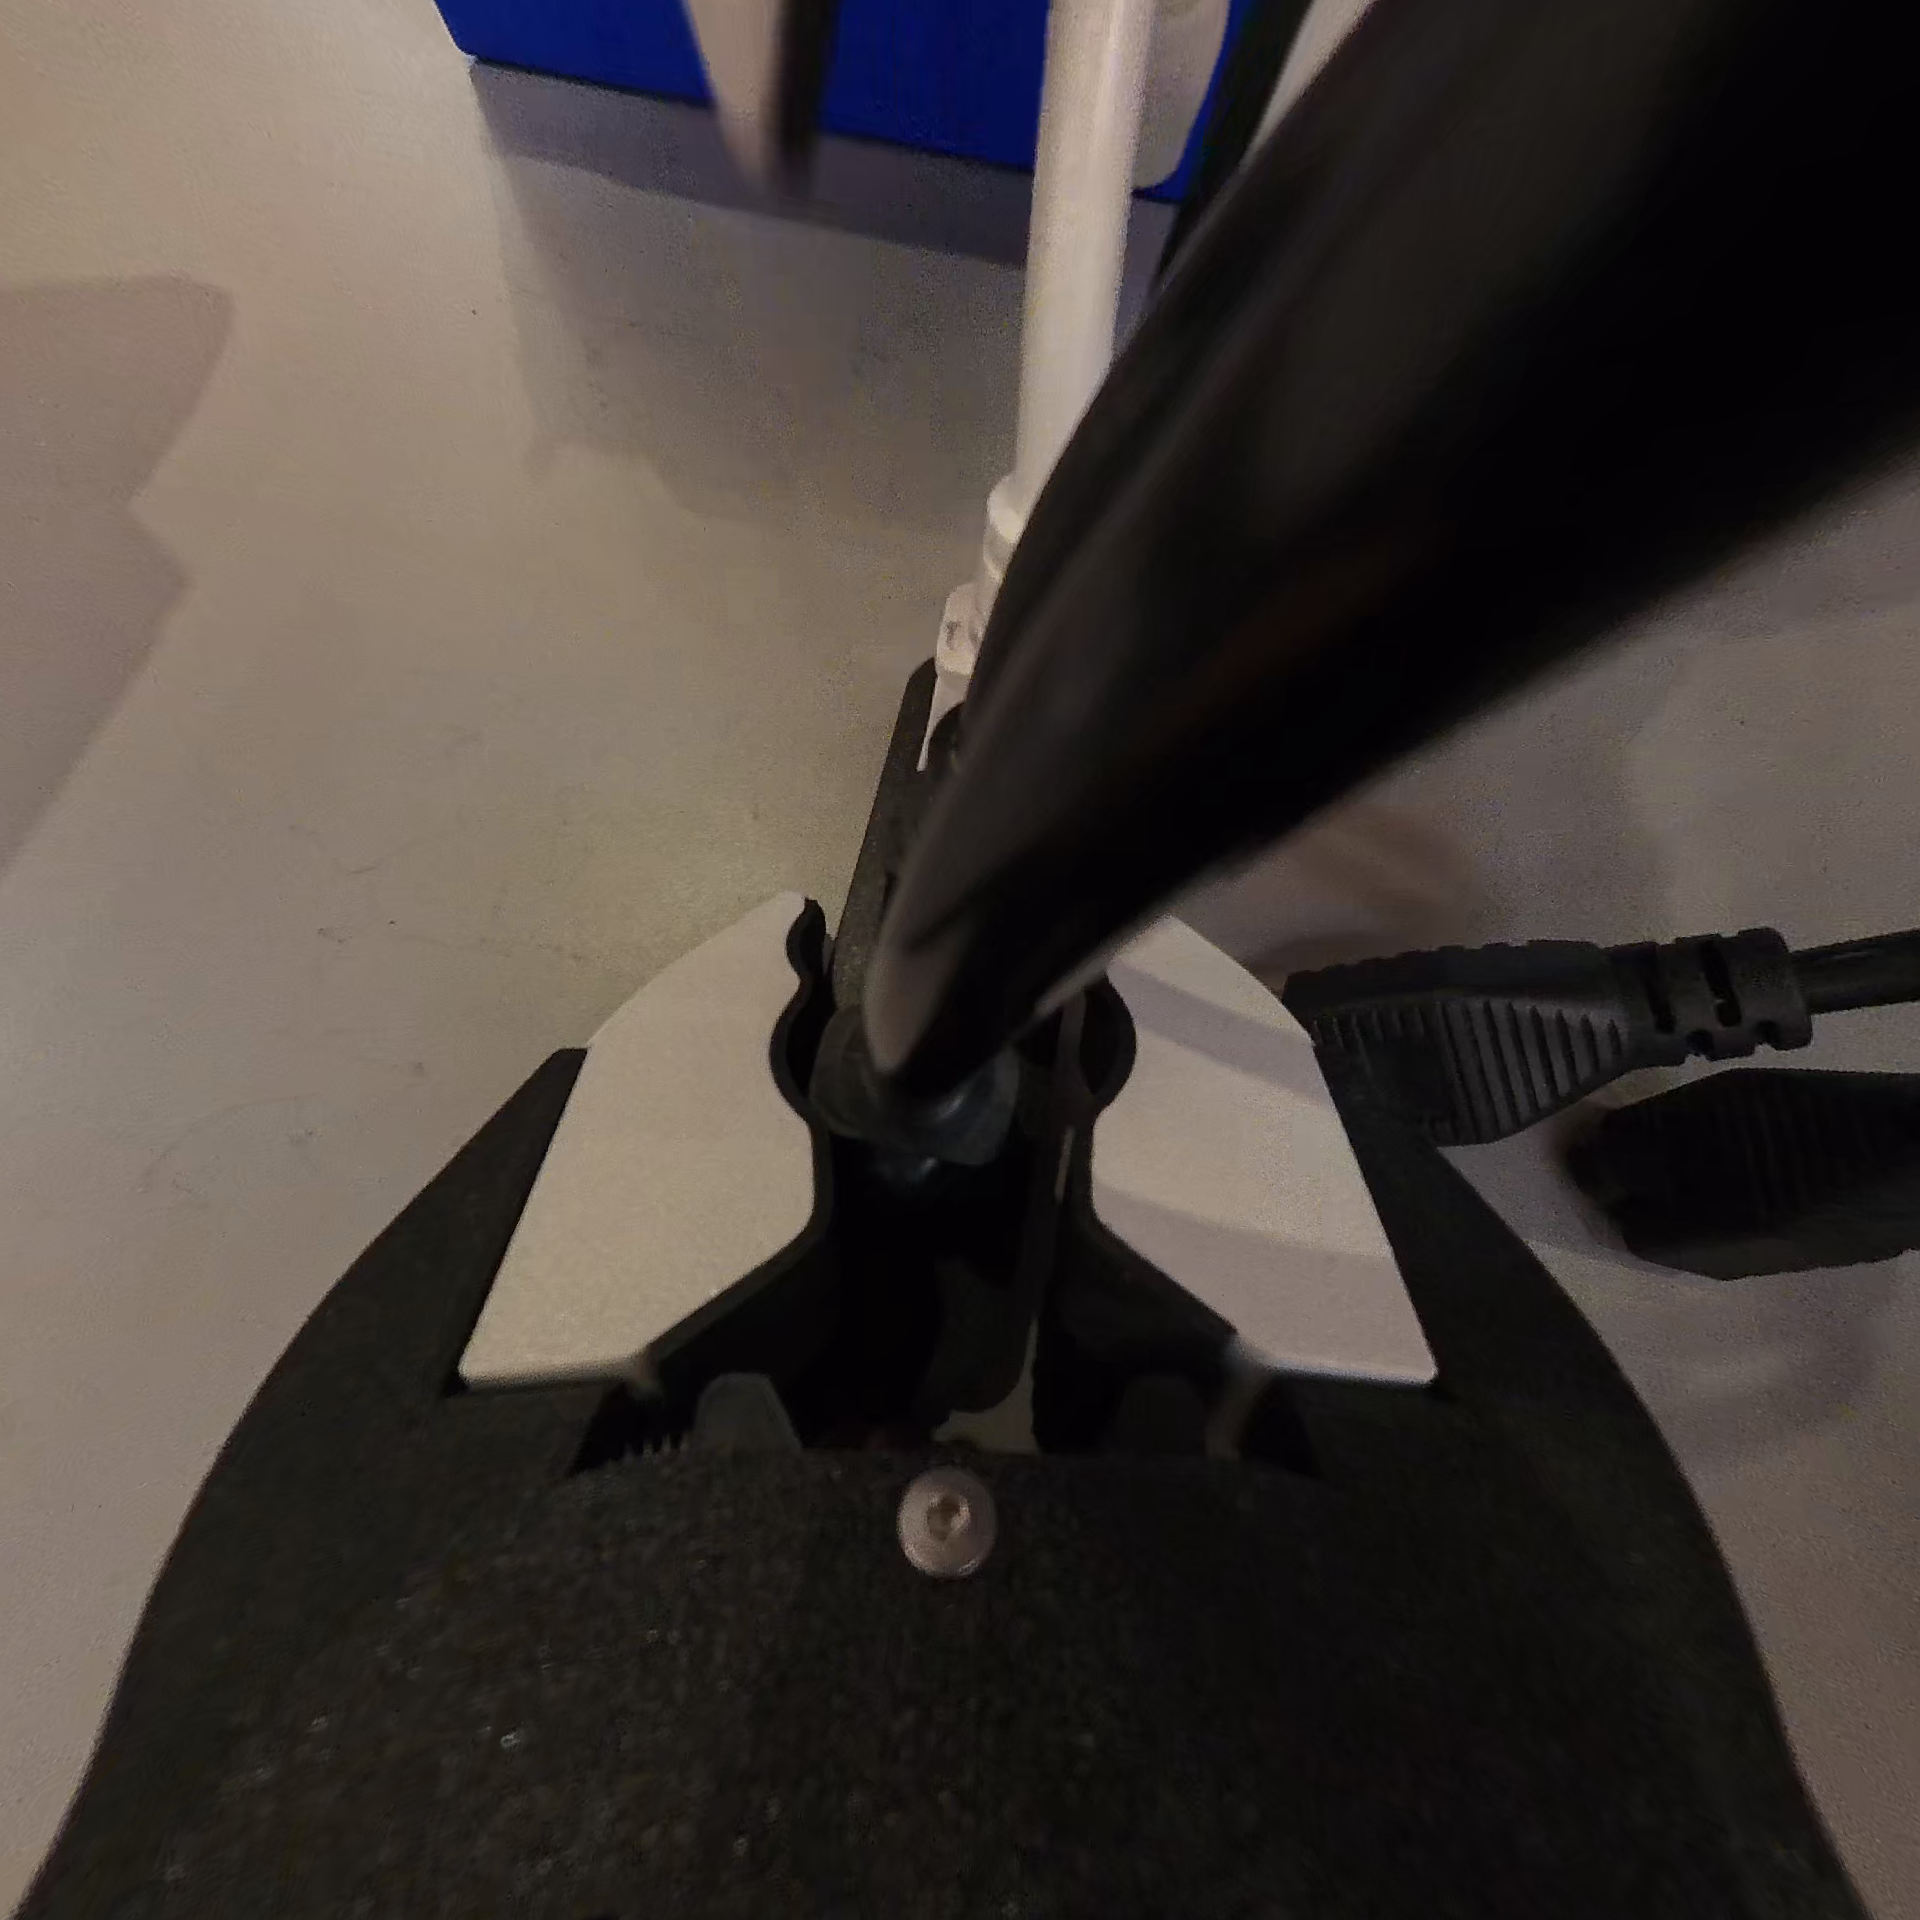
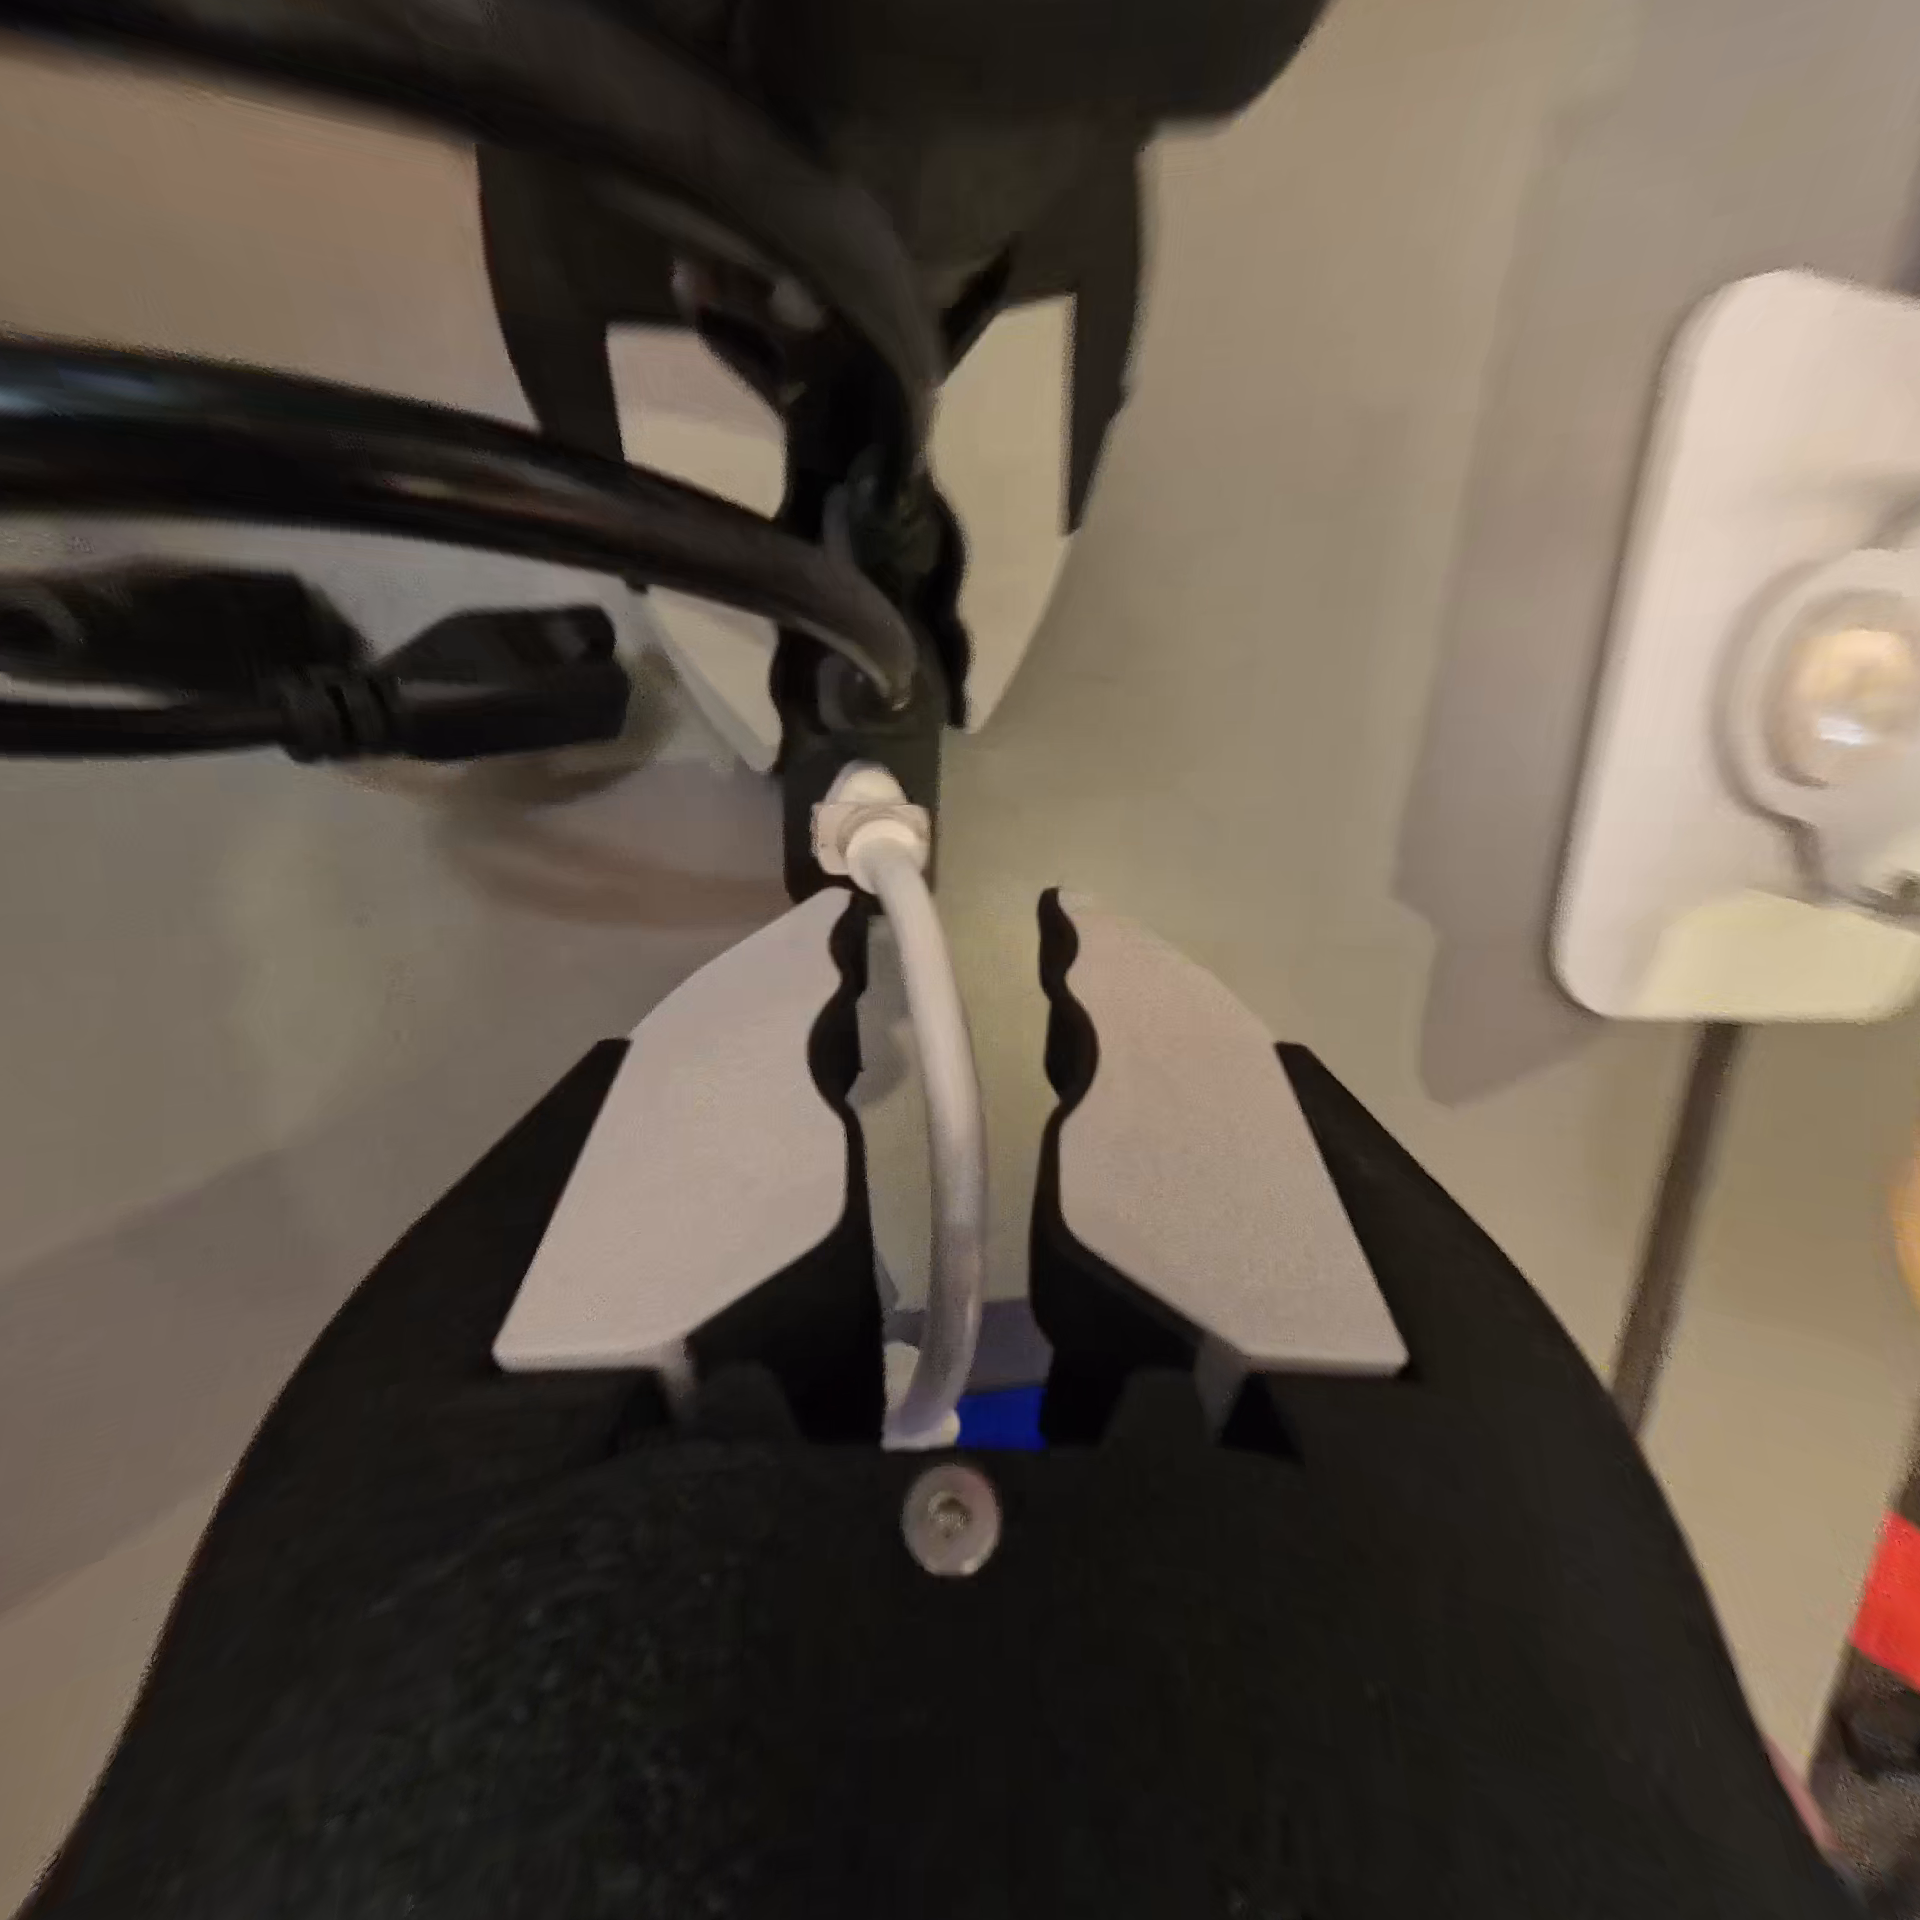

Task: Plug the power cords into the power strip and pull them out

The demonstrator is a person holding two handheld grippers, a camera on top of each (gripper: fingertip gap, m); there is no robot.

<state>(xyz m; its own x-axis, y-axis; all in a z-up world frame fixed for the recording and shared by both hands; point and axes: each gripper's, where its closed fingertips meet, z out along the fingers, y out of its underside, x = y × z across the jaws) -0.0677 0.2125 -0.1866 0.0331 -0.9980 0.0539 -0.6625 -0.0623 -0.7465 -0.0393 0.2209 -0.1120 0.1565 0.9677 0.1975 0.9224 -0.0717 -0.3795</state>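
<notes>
While the left gripper (image 1: 935, 1060) sits clamped on a thick black round power cord (image 1: 1299, 582), the right gripper (image 2: 945, 997) faces it nose to nose, jaws apart and holding nothing; a thin white cable (image 2: 951, 1122) runs down through the gap between its silver fingers (image 2: 717, 1143), touching neither as far as I can tell. That cable ends in a small white connector (image 2: 868, 816) at the tip of the left gripper (seen opposite in the right wrist view), just beyond the right fingertips; its long axis runs along the right gripper's own approach line, so the right is the nearer tool for it. White rectangular power strip (image 2: 1766, 644) lies off to the right on the pale tabletop (image 1: 416, 623); a loose black ribbed plug (image 1: 1475, 1039) rests flat beside the left gripper, unplugged. Judgement: closing on the white cable needs only a squeeze; no insertion yet.
</notes>
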